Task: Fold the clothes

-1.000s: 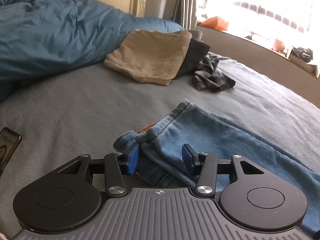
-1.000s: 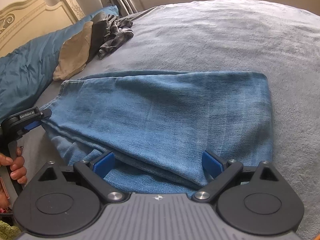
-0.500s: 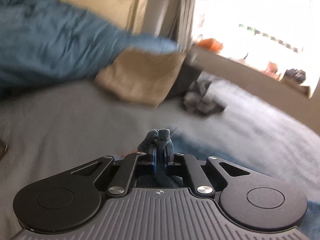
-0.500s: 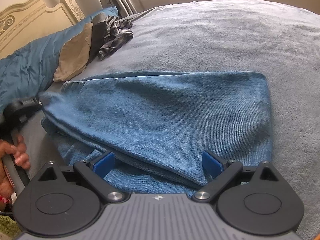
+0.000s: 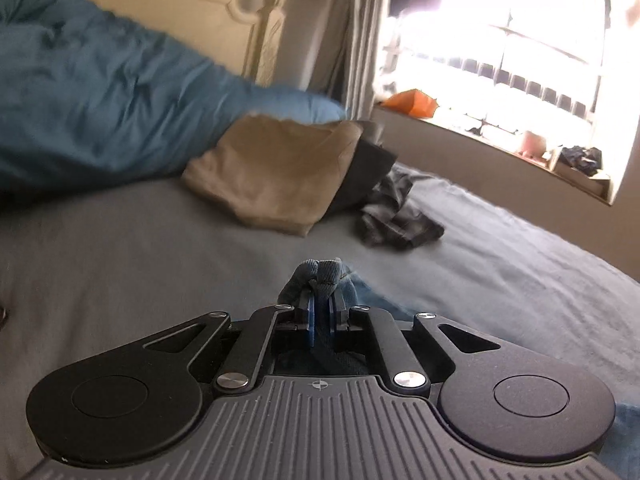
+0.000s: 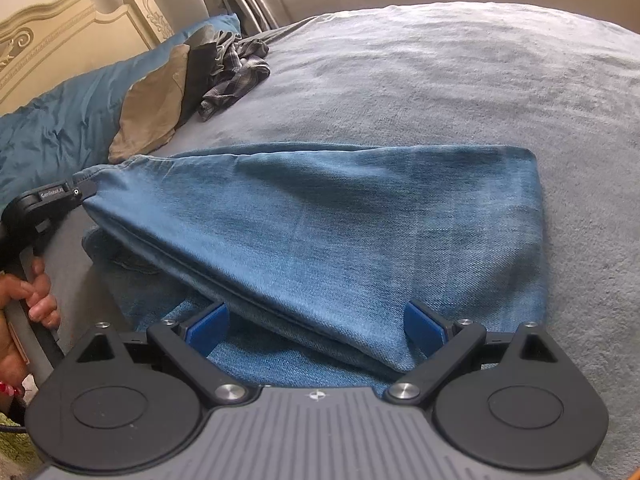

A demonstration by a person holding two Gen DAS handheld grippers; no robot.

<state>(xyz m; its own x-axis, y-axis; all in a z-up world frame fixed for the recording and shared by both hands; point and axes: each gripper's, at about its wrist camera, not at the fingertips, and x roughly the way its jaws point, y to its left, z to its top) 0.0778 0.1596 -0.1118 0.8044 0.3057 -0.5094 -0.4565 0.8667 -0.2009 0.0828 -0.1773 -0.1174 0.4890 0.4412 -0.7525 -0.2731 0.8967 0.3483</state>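
Blue jeans (image 6: pixel 340 220) lie folded across the grey bed (image 6: pixel 460 72) in the right wrist view. My left gripper (image 5: pixel 319 312) is shut on a bunched corner of the jeans (image 5: pixel 320 278), lifted off the bed. From the right wrist camera the left gripper (image 6: pixel 80 192) holds the jeans' left corner raised, a hand (image 6: pixel 36 300) on its handle. My right gripper (image 6: pixel 316 322) is open, its blue pads (image 6: pixel 206 326) spread low over the jeans' near edge, nothing pinched between them.
A tan folded garment (image 5: pixel 276 168), a dark one (image 5: pixel 364 176) and a crumpled plaid one (image 5: pixel 396 216) lie by the blue duvet (image 5: pixel 100 100) near the headboard (image 6: pixel 60 40). A bright window (image 5: pixel 500 60) and sill stand beyond the bed.
My left gripper has shut on the jeans' corner and risen, pulling that edge up off the bed. The right gripper has stayed open in place.
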